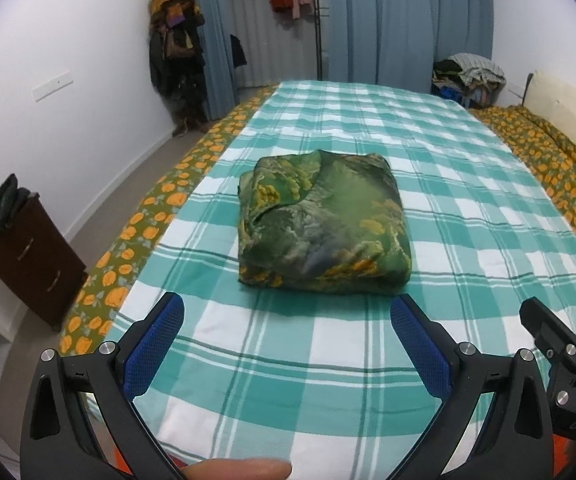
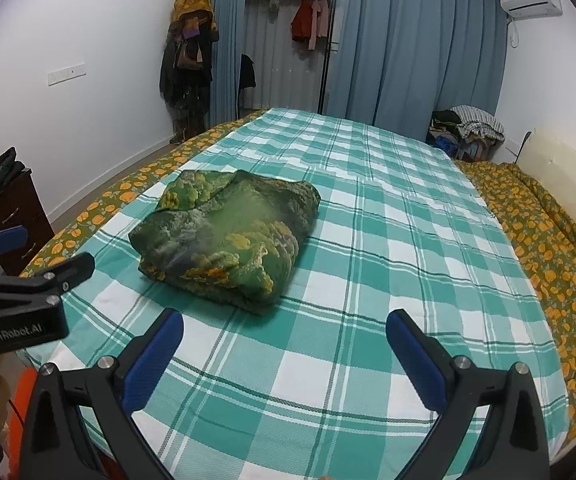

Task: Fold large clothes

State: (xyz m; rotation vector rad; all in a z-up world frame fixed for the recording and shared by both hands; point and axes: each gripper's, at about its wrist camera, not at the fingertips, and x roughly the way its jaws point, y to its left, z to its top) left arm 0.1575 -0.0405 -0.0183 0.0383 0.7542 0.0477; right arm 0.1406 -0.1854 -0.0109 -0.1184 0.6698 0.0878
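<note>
A green garment with yellow flower print point(image 1: 321, 220) lies folded into a compact square bundle on the teal and white checked bed sheet point(image 1: 327, 360). It also shows in the right wrist view point(image 2: 228, 236), left of centre. My left gripper point(image 1: 288, 320) is open and empty, just short of the bundle's near edge and above the sheet. My right gripper point(image 2: 284, 336) is open and empty, to the right of and nearer than the bundle. The right gripper's body shows at the right edge of the left wrist view point(image 1: 559, 352); the left gripper's body shows at the left edge of the right wrist view point(image 2: 28, 300).
An orange-flowered quilt point(image 2: 547, 248) runs along the bed's right and left sides. A dark wooden cabinet point(image 1: 36, 264) stands by the left wall. A clothes pile point(image 2: 467, 132) sits beyond the bed's far right corner. Blue curtains point(image 2: 407, 48) and hanging coats point(image 2: 188, 60) are at the back.
</note>
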